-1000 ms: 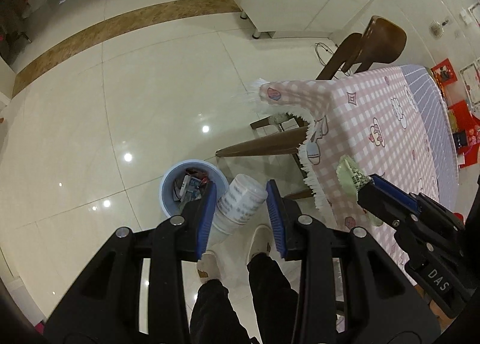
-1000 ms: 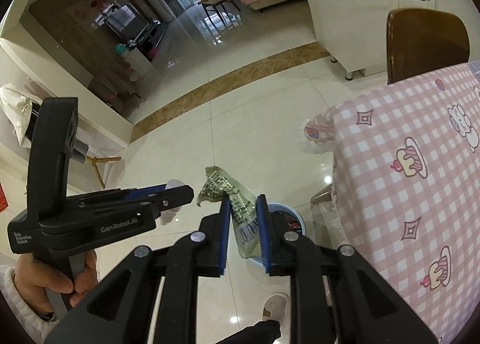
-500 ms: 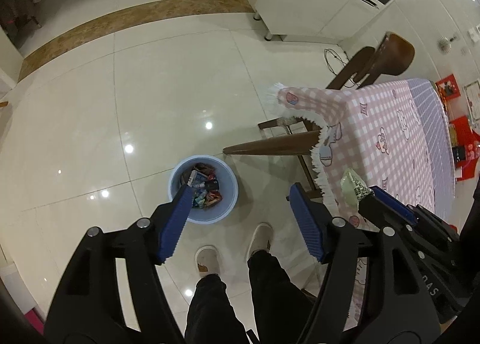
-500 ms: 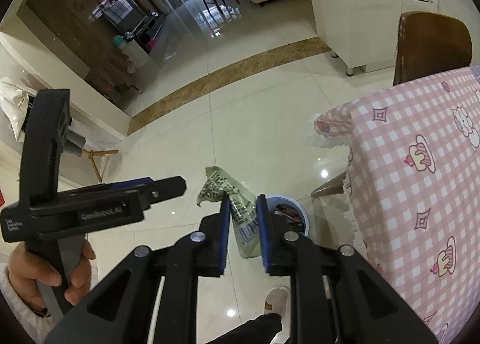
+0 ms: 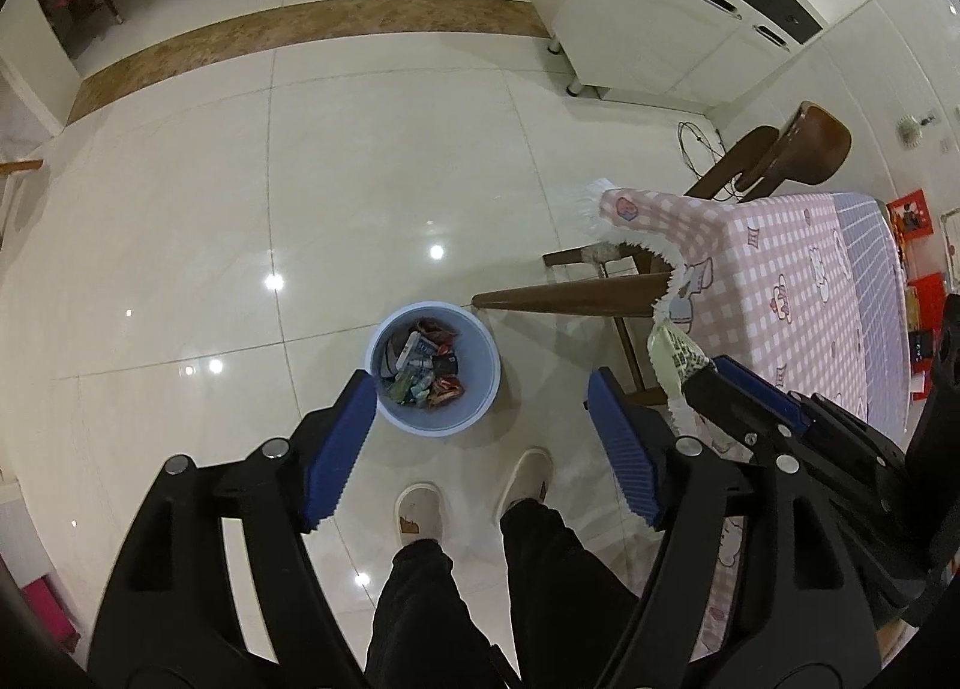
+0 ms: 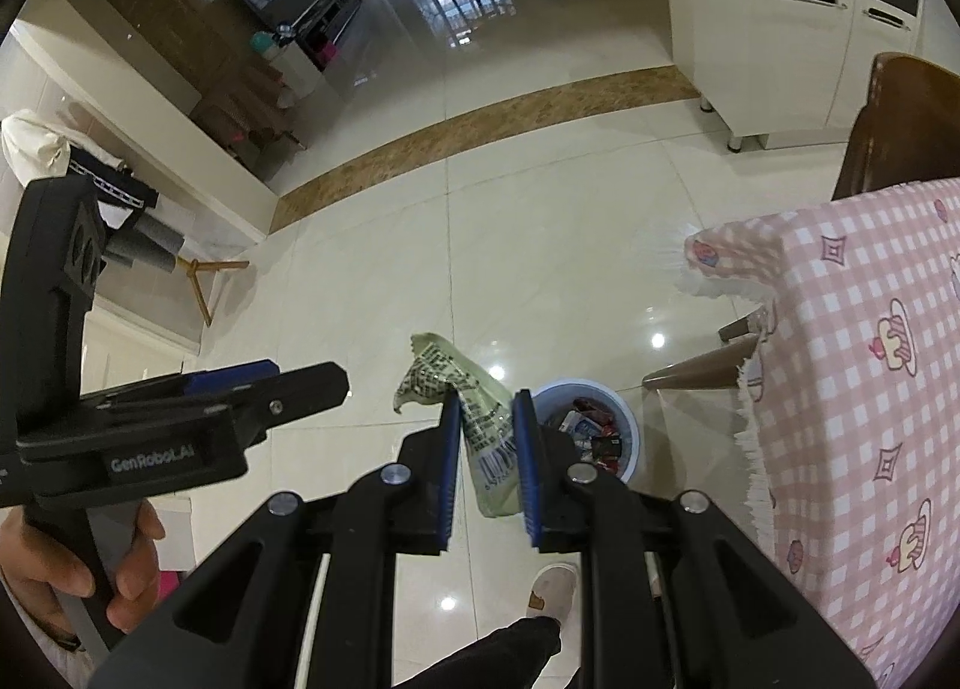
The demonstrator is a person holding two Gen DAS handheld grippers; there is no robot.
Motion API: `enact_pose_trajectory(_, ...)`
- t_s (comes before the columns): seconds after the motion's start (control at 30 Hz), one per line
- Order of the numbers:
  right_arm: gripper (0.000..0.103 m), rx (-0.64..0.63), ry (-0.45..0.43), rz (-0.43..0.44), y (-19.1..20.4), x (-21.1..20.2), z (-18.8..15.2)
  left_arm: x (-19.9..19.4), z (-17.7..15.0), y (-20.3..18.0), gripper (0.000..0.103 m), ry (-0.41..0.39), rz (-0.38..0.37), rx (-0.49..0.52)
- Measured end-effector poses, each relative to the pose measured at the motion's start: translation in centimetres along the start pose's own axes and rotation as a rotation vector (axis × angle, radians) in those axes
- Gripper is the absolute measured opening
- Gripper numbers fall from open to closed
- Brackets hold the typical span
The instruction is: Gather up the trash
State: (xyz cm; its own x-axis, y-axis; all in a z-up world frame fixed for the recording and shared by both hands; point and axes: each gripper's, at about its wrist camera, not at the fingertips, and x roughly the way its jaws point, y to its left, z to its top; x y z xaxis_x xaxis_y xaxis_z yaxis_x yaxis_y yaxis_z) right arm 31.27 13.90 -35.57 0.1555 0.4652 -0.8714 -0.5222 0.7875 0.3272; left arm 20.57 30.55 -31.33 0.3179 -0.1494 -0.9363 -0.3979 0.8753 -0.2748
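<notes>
A pale blue trash bin point(image 5: 483, 374) stands on the tiled floor, holding several wrappers and packets. My left gripper point(image 5: 480, 389) hangs above its near rim; its jaws are opening and nothing is between them. In the right wrist view the left gripper point(image 6: 288, 383) shows from the side, held by a hand. My right gripper point(image 6: 487, 398) is shut on a crumpled pale green wrapper point(image 6: 480, 425) with a barcode, high over the floor just left of the bin point(image 6: 627, 440). The left wrist view shows the same wrapper point(image 5: 675, 350) at the right gripper's point(image 5: 744, 389) tip.
A table under a pink checked cloth point(image 5: 780, 269) point(image 6: 870, 359) stands right of the bin, one wooden leg point(image 5: 570, 296) near it. A brown chair point(image 5: 804, 149) sits behind, a white cabinet point(image 5: 660, 29) farther back. The person's slippered feet point(image 5: 420, 509) stand just before the bin.
The left gripper's jaws spread wide and the white cup stack they held is gone from between them. Both grippers shifted, so the bin now sits nearer the centre of each view.
</notes>
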Motion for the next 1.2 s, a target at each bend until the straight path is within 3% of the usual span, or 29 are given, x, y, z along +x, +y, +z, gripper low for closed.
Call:
enact_pose_trajectory(0.47,0.023,-0.002,0.029,-0.019,1.5,0.4,0.8,-2.4,-0.7,1.9,0.073,-0.023,0.012,-0.033)
enact_pose_trajectory(0.73,0.025,0.001,0.004,-0.036,1.9,-1.5,0.3,-4.1,-1.4,1.1,0.073,-0.047,0.032,0.014)
enact_pose_trajectory(0.97,0.028,0.047,-0.065,-0.080,0.7,-6.6,-1.3,-6.6,-2.3,-2.5,0.073,-0.093,0.066,0.129)
enact_pose_trajectory(1.2,0.036,0.075,-0.185,-0.131,-0.6,-14.3,-3.4,-11.5,-4.0,-8.2,0.076,-0.211,0.059,0.246)
